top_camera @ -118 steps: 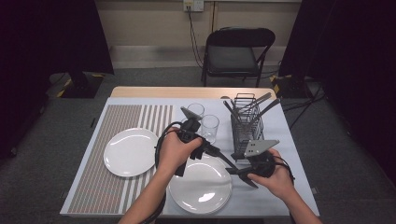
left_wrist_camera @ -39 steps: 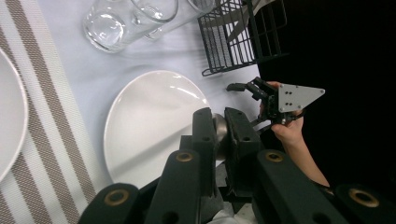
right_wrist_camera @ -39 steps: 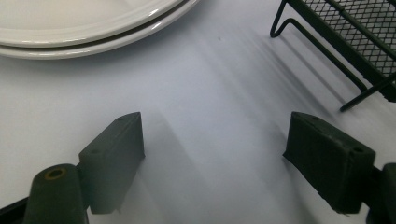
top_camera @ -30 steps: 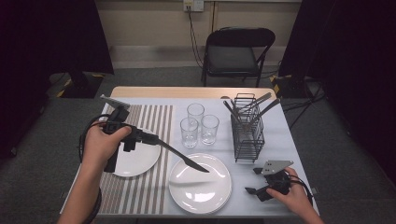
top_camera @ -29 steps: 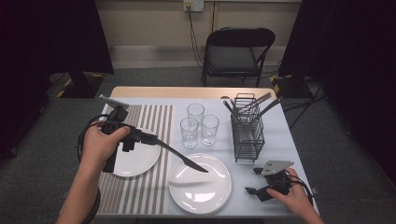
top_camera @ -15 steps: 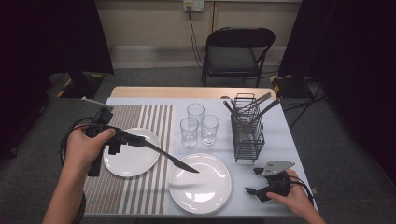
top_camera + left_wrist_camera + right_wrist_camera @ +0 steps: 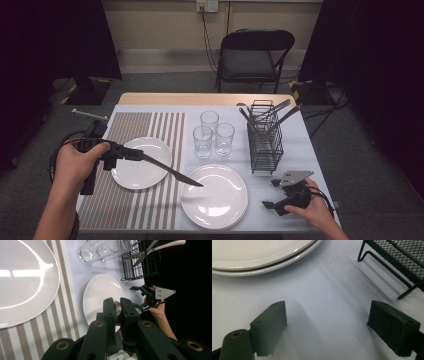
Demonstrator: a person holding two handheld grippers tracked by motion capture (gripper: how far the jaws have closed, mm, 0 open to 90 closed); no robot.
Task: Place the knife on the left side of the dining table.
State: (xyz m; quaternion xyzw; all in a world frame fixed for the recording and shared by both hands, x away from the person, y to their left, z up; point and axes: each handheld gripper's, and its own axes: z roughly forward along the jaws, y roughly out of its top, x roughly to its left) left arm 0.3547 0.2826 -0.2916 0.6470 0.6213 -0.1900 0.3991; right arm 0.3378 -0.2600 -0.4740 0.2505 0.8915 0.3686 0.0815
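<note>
Metal knife (image 7: 172, 173) pinched in left tool (image 7: 117, 308), handle hidden between pads; right tool (image 7: 327, 325) spread, empty.

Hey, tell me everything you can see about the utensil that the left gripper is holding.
The utensil is long, slim and dark seen from above, probably a table knife. The left gripper is shut on one end, where its own view shows a rounded silvery metal butt between the jaws. It slants from over the small plate across the striped mat to the left rim of the large plate; whether its tip touches that plate is unclear.
</note>
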